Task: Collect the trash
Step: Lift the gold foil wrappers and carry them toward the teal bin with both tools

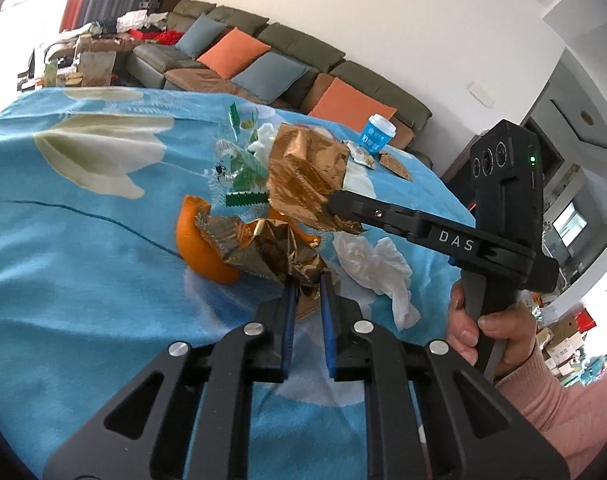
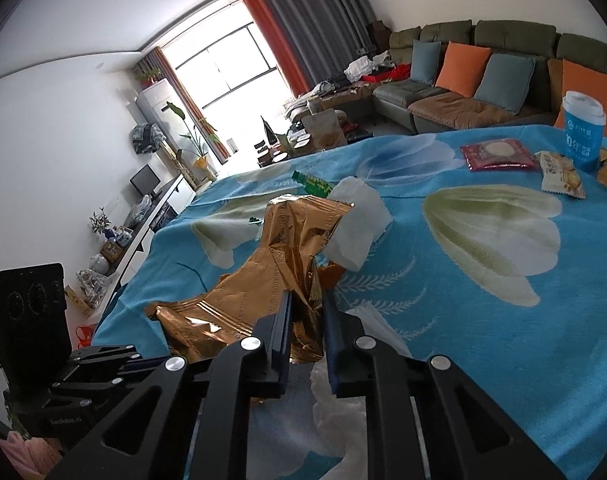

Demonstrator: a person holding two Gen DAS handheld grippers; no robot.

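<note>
Both grippers grasp gold wrappers — the left gripper one wrapper beside an orange peel, the right gripper another wrapper.

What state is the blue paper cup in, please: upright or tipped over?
Upright. The blue paper cup stands on its base on the blue blanket, white lid on top, beside the snack packets.

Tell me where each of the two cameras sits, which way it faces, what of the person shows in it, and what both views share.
Left wrist: on the left gripper, facing sofa; shut on gold foil bag; right gripper and hand visible.
Right wrist: on the right gripper, facing window; shut on the bag; left gripper's body at lower left.
Shared: the bag, blue blanket, white tissue, blue cup, sofa.
</note>
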